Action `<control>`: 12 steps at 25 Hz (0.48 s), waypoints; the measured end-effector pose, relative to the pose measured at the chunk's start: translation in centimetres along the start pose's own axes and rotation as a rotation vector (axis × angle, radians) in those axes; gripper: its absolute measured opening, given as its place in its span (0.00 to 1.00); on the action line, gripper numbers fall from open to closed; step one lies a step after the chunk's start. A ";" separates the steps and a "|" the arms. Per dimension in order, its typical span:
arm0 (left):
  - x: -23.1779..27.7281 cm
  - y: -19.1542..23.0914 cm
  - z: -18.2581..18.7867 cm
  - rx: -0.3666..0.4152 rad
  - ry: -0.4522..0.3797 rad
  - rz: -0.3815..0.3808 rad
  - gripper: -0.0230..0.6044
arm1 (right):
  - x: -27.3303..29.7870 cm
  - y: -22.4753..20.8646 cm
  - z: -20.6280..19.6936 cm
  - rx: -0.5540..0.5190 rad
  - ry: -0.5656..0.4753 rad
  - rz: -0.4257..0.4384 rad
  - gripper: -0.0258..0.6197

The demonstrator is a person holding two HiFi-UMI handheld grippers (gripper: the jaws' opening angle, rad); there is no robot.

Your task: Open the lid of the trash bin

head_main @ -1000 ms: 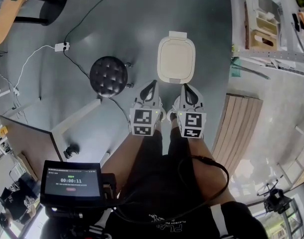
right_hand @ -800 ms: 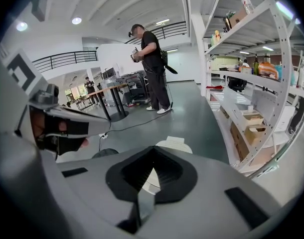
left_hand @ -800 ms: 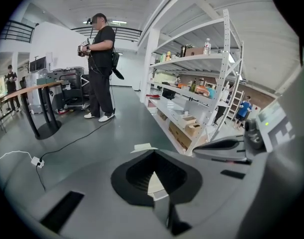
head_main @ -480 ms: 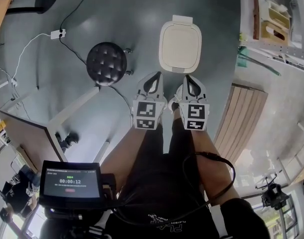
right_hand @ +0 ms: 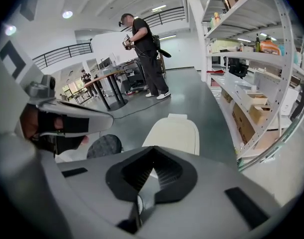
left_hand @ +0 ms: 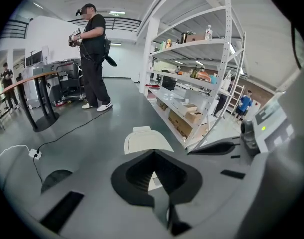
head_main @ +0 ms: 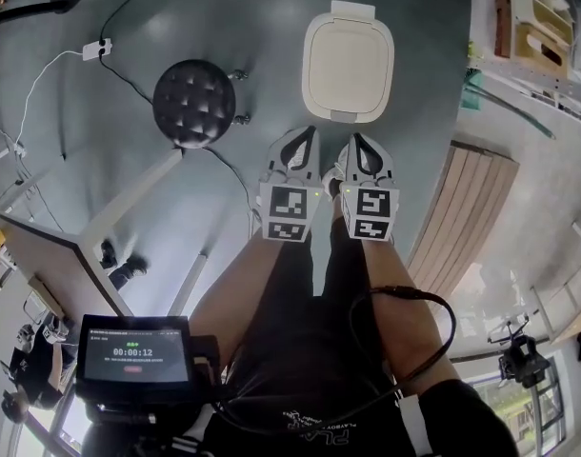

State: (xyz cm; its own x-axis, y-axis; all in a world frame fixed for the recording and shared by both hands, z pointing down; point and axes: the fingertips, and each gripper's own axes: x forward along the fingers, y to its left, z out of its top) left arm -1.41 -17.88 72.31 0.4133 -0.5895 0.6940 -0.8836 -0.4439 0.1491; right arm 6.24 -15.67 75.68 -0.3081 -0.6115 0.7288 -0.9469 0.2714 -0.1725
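Compared with 1 second ago, the trash bin (head_main: 348,63) and both grippers sit higher up in the head view, and the black tufted stool (head_main: 193,103) has drifted toward the upper left. From up there the bin is on the grey floor right ahead of the person, cream lid (head_main: 349,60) flat and closed, and the left gripper (head_main: 305,131) and right gripper (head_main: 355,137) are side by side just short of its near edge, not touching it. Both have their jaws pressed together at the tips with nothing in them. A slatted wooden panel (head_main: 467,219) lies off to the right, and a white power strip (head_main: 91,49) with its cable is on the floor at upper left. In the left gripper view the left gripper (left_hand: 153,152) is closed tip to tip, and the bin (left_hand: 144,140) shows just past the tips, lid down. A person (left_hand: 94,59) stands far back on the left, and metal shelving (left_hand: 202,73) runs along the right. In the right gripper view the right gripper (right_hand: 153,148) is closed the same way and holds nothing. The bin (right_hand: 174,133) is right beyond it, the stool (right_hand: 104,146) is to the left, and the left gripper (right_hand: 67,116) pokes in at the left edge.
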 end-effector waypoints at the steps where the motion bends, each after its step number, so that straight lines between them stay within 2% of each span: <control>1: 0.7 0.1 -1.0 -0.005 0.007 0.001 0.03 | 0.9 -0.1 -0.9 -0.001 0.009 -0.001 0.04; 9: 3.1 0.8 -4.5 -0.065 0.105 0.056 0.03 | 2.2 0.2 -2.4 -0.016 0.058 0.021 0.04; 12: 3.6 1.0 -4.9 -0.128 0.125 0.063 0.03 | 2.2 0.1 -2.5 -0.029 0.056 0.030 0.04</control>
State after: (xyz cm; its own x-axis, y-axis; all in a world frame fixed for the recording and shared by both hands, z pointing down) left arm -1.89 -17.11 78.38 0.3327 -0.5211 0.7859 -0.9310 -0.3143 0.1857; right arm 5.70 -15.17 78.91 -0.3296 -0.5605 0.7597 -0.9340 0.3108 -0.1759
